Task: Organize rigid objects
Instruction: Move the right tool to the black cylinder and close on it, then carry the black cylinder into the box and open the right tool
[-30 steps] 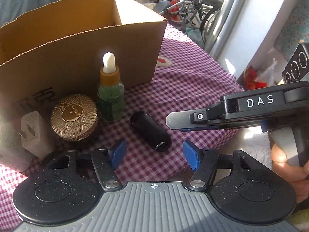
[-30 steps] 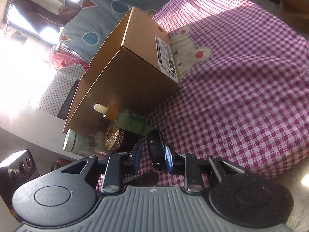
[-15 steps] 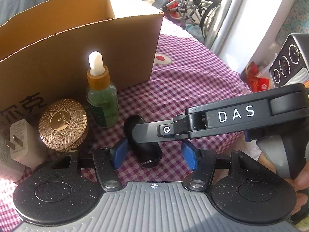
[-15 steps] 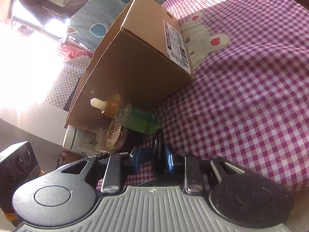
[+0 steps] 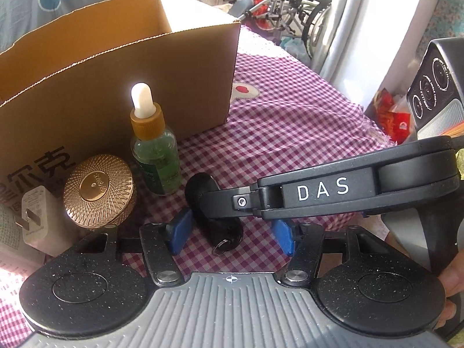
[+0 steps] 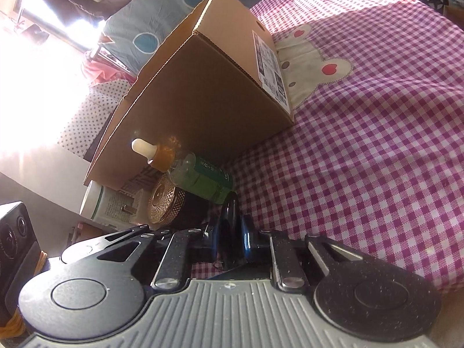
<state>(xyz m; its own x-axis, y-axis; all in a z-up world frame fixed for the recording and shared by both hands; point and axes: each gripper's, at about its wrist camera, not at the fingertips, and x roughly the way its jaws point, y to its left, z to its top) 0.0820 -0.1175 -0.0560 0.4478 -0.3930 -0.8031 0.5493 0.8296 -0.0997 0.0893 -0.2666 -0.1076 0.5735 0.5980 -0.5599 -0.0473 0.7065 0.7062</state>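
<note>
A black cylinder (image 5: pixel 227 233) lies on the purple checked cloth in front of an open cardboard box (image 5: pixel 116 87). My right gripper (image 5: pixel 203 203) reaches in from the right, and its jaws are shut on the cylinder (image 6: pixel 229 211) across its middle. In the right wrist view the two dark pads (image 6: pixel 249 240) press on its sides. My left gripper (image 5: pixel 232 233) hovers just behind the cylinder with its blue pads (image 5: pixel 179 229) apart, touching nothing. A green dropper bottle (image 5: pixel 153 150) and a gold-lidded jar (image 5: pixel 98 191) stand left of the cylinder.
A white charger plug (image 5: pixel 34 220) leans by the jar at the left, beside a white bottle (image 6: pixel 95 203). The checked cloth (image 5: pixel 290 133) runs bare to the right of the box up to the table edge. A hand (image 5: pixel 452 278) holds the right gripper's handle.
The right gripper slid in from the right over the black cylinder and closed its jaws on it. The left gripper stayed almost where it was.
</note>
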